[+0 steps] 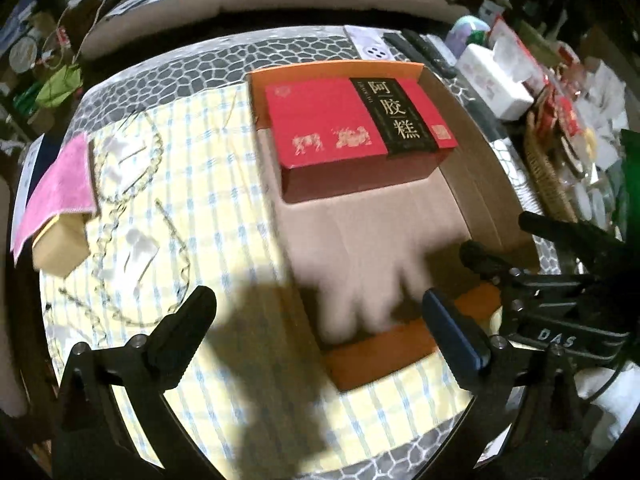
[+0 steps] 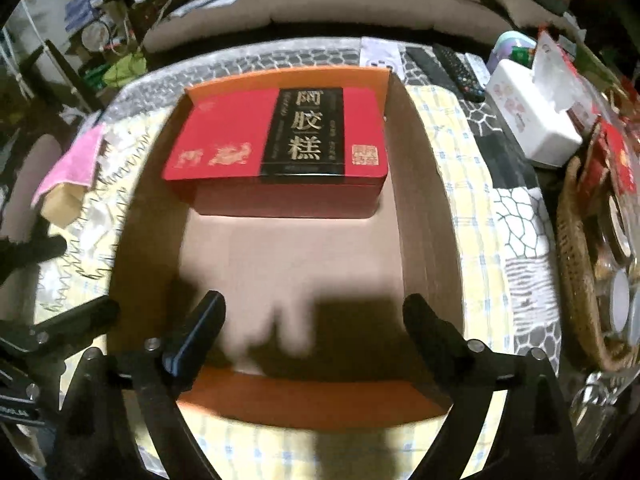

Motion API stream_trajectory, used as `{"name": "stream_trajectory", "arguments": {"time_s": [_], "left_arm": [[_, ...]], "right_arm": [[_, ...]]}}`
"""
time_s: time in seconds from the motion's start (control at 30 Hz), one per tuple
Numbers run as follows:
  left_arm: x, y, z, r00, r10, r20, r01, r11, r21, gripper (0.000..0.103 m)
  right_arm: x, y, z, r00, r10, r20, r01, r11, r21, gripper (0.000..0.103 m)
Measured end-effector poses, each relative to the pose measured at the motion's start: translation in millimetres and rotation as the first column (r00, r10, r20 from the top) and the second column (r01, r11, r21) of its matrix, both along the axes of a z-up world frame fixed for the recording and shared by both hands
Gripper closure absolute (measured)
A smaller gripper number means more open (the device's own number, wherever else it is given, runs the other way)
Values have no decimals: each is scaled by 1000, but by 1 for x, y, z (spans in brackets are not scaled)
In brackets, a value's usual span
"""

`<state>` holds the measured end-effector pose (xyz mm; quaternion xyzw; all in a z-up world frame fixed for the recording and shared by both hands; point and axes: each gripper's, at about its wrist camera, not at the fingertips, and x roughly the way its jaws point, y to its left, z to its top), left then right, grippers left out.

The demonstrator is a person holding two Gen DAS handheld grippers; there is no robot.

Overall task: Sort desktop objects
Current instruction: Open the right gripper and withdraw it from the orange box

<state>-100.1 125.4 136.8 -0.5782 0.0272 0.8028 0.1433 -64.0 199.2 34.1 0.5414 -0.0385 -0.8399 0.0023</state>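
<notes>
A red box with gold Chinese lettering (image 1: 356, 128) lies inside the far end of an open orange cardboard box (image 1: 380, 356), also in the right wrist view, red box (image 2: 280, 148) in the orange box (image 2: 312, 398). My left gripper (image 1: 320, 312) is open and empty above the near left corner of the orange box. My right gripper (image 2: 316, 316) is open and empty above the box's near wall; it also shows in the left wrist view (image 1: 520, 248). A pink cloth (image 1: 60, 192) lies on a small tan box (image 1: 60, 248) at the left, beside a string of beads (image 1: 128, 184).
The table carries a yellow checked cloth (image 1: 224, 208). A white tissue box (image 2: 532, 120), remote controls (image 2: 452, 68) and a wicker basket (image 2: 580, 264) of goods stand on the right. A sofa (image 2: 320, 0) is behind the table.
</notes>
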Motion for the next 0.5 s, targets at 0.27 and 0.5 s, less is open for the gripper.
{"name": "stream_trajectory", "arguments": {"time_s": [0.27, 0.5], "left_arm": [[40, -38, 10, 999, 47, -3, -47, 999, 26, 0], [77, -60, 17, 998, 44, -36, -44, 999, -11, 0]], "right_arm": [[39, -21, 13, 1000, 0, -21, -1, 1000, -16, 10], [73, -46, 19, 999, 10, -40, -8, 999, 31, 10]]}}
